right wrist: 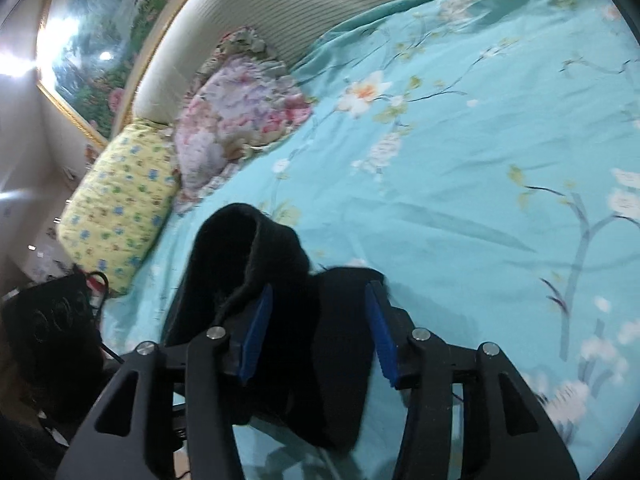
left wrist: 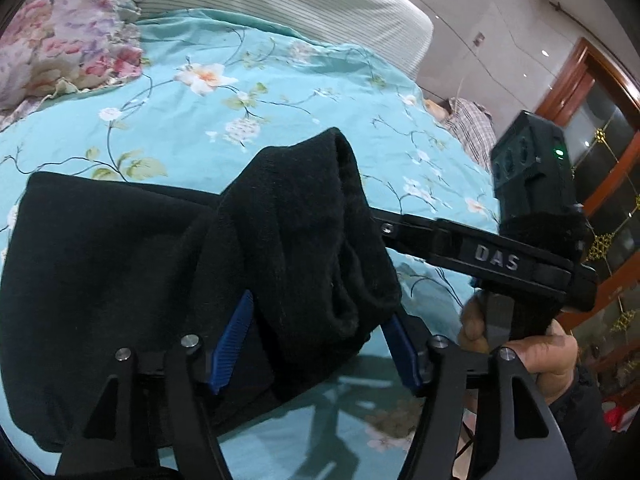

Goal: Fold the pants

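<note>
A: Where are the pants point(left wrist: 120, 280)?
B: The black pants lie bunched on the bed's turquoise floral sheet point(left wrist: 248, 120), with a thick fold standing up between the blue pads point(left wrist: 234, 344) of the left hand-held gripper point(left wrist: 316, 344).
A: Is that hand-held gripper clamped on the fabric?
B: No. Its jaws stand apart; the cloth sits between them, but the pads do not press it.
A: And the right hand-held gripper point(right wrist: 320, 332)?
B: Its jaws are apart too, with dark cloth point(right wrist: 336, 360) lying between the pads and a raised fold off to the left. In the left wrist view, a hand point(left wrist: 532, 356) holds its grip.
A: What lies farther out?
B: A pink floral pillow point(right wrist: 240, 116) and a yellow pillow point(right wrist: 120, 196) rest near the striped headboard point(right wrist: 304, 4).
</note>
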Available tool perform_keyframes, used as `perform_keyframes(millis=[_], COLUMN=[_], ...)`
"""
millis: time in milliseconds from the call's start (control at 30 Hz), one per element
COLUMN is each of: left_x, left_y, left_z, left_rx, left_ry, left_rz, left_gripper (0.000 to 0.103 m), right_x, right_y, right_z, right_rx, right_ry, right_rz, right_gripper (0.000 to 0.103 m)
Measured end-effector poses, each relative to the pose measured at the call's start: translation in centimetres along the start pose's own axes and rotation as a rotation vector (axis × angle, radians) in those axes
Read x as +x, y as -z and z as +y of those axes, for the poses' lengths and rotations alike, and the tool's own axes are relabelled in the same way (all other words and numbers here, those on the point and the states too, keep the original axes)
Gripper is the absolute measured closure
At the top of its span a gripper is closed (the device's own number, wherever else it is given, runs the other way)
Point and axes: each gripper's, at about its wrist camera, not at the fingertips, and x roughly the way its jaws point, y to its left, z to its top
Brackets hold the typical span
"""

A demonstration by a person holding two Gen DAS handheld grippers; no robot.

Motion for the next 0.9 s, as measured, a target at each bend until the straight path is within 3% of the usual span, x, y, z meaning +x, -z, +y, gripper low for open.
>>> perform_keyframes(millis=[200,433,533,733,900], left_x=[-0.4,-2.3,-3.3,-4.8,-5.9], left_y=[0.2,0.6,0.9,1.0,1.1], left_z=[0.1,1.0,1.5,3.0,5.0], left_rx=[-0.008,-0.064,-0.078,-0.121,-0.182], left_ry=[0.049,0.106,0.092,0.035,0.038], left_rz=[0.031,0.031,0.013,-0.018,-0.038], left_gripper=[0.035,0.031,0.031,0.029,0.029], right_x=[-2.6,-5.0,-5.3,-4.8,-4.2], right_y=[1.2,2.3,2.7,3.4,4.0], right_z=[-1.3,-1.4,-0.5,1.5,2.5], right_rx=[0.056,0.109,0.095,0.063,0.051], right_ry=[0.089,0.082,0.074,0.054,0.049], right_rz=[-0.045,-0.082,-0.085,-0.078,-0.066], right_gripper=[0.048,0.041,0.033,0.033,0.033])
